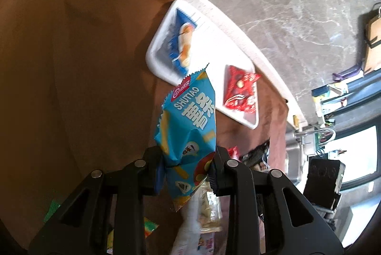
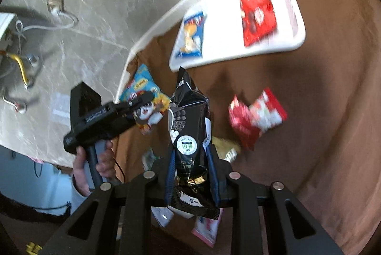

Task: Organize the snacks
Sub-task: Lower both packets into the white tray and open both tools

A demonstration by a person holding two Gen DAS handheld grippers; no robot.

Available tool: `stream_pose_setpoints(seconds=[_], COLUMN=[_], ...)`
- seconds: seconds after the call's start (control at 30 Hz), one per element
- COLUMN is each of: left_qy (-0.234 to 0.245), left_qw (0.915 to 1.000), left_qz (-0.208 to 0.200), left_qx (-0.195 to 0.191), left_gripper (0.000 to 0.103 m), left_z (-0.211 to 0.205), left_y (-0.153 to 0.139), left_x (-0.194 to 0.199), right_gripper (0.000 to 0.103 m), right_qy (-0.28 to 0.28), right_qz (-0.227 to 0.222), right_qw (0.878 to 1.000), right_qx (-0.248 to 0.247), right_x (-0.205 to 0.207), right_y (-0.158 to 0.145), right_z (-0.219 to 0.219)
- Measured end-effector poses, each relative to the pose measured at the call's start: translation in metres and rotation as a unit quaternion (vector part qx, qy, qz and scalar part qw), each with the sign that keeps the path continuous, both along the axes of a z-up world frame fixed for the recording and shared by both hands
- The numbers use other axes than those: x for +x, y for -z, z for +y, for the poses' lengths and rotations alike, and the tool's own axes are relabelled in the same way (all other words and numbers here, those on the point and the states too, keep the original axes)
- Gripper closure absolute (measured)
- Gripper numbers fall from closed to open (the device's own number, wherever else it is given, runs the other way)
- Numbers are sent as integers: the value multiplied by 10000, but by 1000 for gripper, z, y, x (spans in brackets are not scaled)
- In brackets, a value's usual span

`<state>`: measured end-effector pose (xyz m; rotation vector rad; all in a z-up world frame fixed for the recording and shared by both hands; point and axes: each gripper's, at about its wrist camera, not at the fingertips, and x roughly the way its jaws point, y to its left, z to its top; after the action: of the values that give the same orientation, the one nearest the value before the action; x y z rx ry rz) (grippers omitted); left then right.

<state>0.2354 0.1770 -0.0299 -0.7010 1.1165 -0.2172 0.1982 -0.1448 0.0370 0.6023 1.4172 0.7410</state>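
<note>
My left gripper point(image 1: 187, 167) is shut on a light-blue snack packet point(image 1: 188, 121), which hangs lifted over the brown tablecloth point(image 1: 71, 64). My right gripper point(image 2: 191, 174) is shut on a black snack packet point(image 2: 188, 121), also held above the cloth. Beyond both lies a white tray point(image 1: 157, 59) point(image 2: 223, 24) holding a blue packet point(image 1: 181, 40) point(image 2: 191, 36) and a red packet point(image 1: 240, 90) point(image 2: 258, 14). In the right wrist view a hand point(image 2: 102, 164) holds the left gripper point(image 2: 146, 100) with the light-blue packet point(image 2: 142, 86).
A red-and-white packet point(image 2: 257, 117), a yellow one point(image 2: 226, 147) and a pink one point(image 2: 207, 228) lie loose on the cloth. More packets sit under my left gripper point(image 1: 204, 207). The table's white edge point(image 1: 238, 24) borders a grey marble floor point(image 1: 297, 5).
</note>
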Motion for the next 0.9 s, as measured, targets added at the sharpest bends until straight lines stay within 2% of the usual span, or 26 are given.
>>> stream_pose_setpoints(seconds=[0.17, 0.47, 0.7, 0.9], left_qy=[216, 695, 1048, 1235], left_qw=[9997, 9974, 9930, 9872], left_qz=[-87, -164, -49, 46], left_qx=[-61, 118, 551, 1011], left_gripper=[77, 77, 77, 76], left_z=[-6, -28, -43, -54], left_y=[-10, -12, 1, 20], left_x=[25, 98, 157, 186], right_gripper=[76, 76, 76, 72], right_qy=[182, 555, 848, 915], right_qz=[-221, -364, -254, -243], right_qw=[9996, 9977, 9958, 9921], right_qx=[8, -107, -219, -819], right_x=[32, 104, 149, 171], right_y=[-7, 8, 35, 60], right_z=[2, 15, 24, 33])
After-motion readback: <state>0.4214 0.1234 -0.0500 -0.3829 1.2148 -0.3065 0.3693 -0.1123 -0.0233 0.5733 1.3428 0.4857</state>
